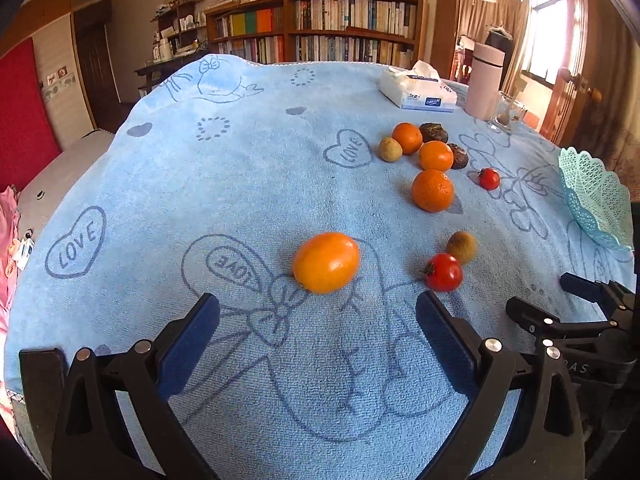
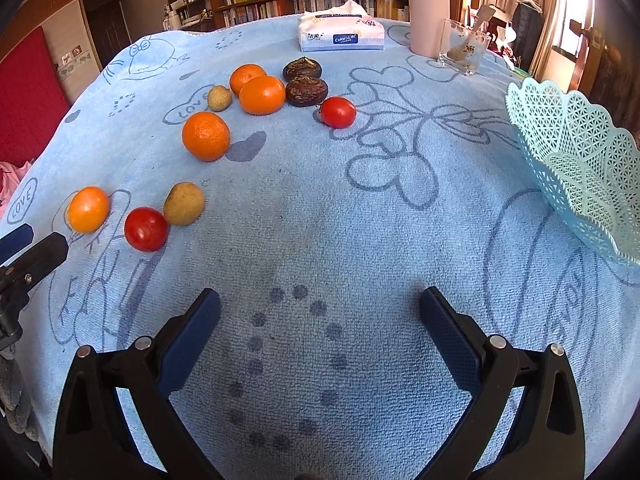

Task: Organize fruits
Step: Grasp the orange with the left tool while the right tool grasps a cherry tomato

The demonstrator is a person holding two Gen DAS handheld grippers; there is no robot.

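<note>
In the left wrist view, the left gripper is seen spread wide above a light blue terry cloth printed with hearts, nothing held between its blue-padded fingers. A smooth orange oval fruit lies just ahead of the gap, at 12 o'clock. A shiny red tomato is found at 1 o'clock, touching a fuzzy brown kiwi behind it. Farther off, around 1 o'clock, a cluster of three dimpled round oranges, a second small kiwi, two dark brown wrinkled fruits and a second red tomato is spread. A pale turquoise lattice plastic basket stands at 3 o'clock, empty. The right gripper is seen at 4 o'clock, fingers parted.

In the right wrist view, the right gripper is likewise held open over bare cloth, gripping nothing. The basket is placed at 2 o'clock; the fruits are scattered from 9 to 12 o'clock. A white tissue pack, a pink cylindrical flask and a clear glass tumbler are set at the far edge.
</note>
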